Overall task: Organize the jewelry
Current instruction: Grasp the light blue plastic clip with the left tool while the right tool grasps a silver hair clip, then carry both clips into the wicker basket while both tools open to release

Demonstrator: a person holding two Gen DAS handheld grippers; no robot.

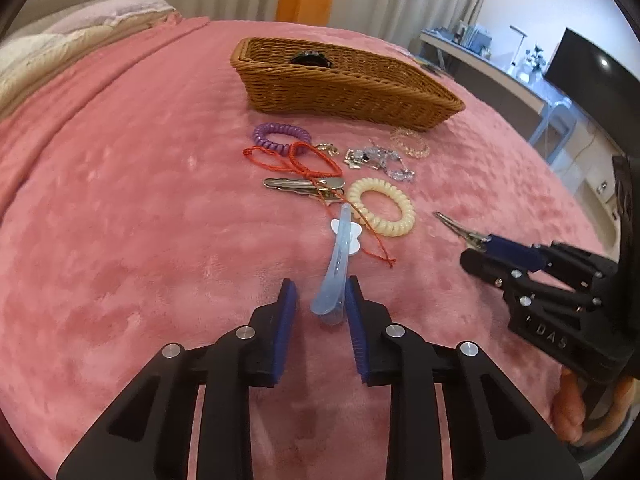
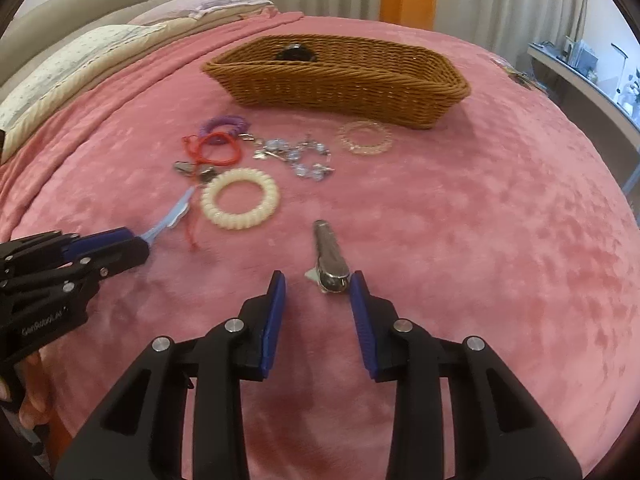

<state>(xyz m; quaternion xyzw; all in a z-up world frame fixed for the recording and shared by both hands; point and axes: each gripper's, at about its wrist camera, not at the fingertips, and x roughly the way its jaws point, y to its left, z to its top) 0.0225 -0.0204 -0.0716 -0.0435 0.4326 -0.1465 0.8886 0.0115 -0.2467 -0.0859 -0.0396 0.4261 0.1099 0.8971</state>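
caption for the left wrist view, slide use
Left gripper straddling a blue hair clip on pink blanket, wicker basket beyond.

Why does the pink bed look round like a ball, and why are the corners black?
In both wrist views a fisheye lens bulges the flat pink blanket into a dome and leaves dark corners. The wicker basket bends in the right wrist view, and the silver hair clip looks slightly soft.

Woven wicker basket point(image 1: 344, 88) on plush pink blanket point(image 1: 140, 220).
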